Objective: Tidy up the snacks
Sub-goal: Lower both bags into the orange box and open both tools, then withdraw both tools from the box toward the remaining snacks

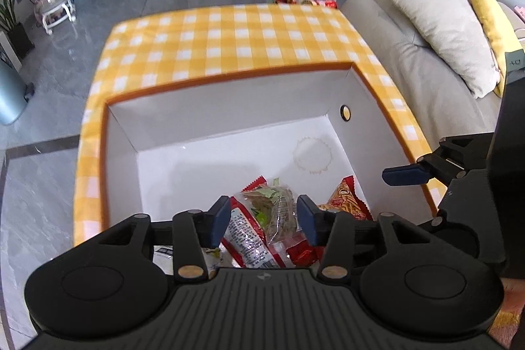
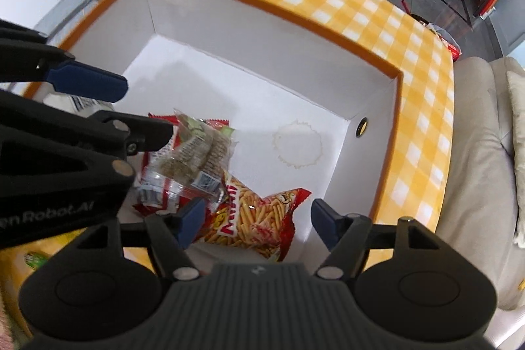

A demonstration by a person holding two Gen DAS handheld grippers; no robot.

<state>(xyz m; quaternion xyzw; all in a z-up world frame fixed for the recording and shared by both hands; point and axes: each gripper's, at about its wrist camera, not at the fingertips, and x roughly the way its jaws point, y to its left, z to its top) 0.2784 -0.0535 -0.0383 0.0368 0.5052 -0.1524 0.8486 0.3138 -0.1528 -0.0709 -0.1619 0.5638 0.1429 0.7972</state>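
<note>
Inside the white box (image 2: 262, 31), the snack packets (image 2: 210, 166) lie loose under the left gripper (image 1: 264, 220) and right gripper (image 2: 257, 223) (both jaws apart, holding nothing), so a careless lift could snag one.

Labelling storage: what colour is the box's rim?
Orange rim on a white box; clearest in the right wrist view.

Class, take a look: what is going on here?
A person holds a tool in each hand above an open white box on a yellow checked tablecloth. Both the left tool and right tool are open and empty. A clear cracker packet and a red stick-snack bag lie inside the box.
</note>
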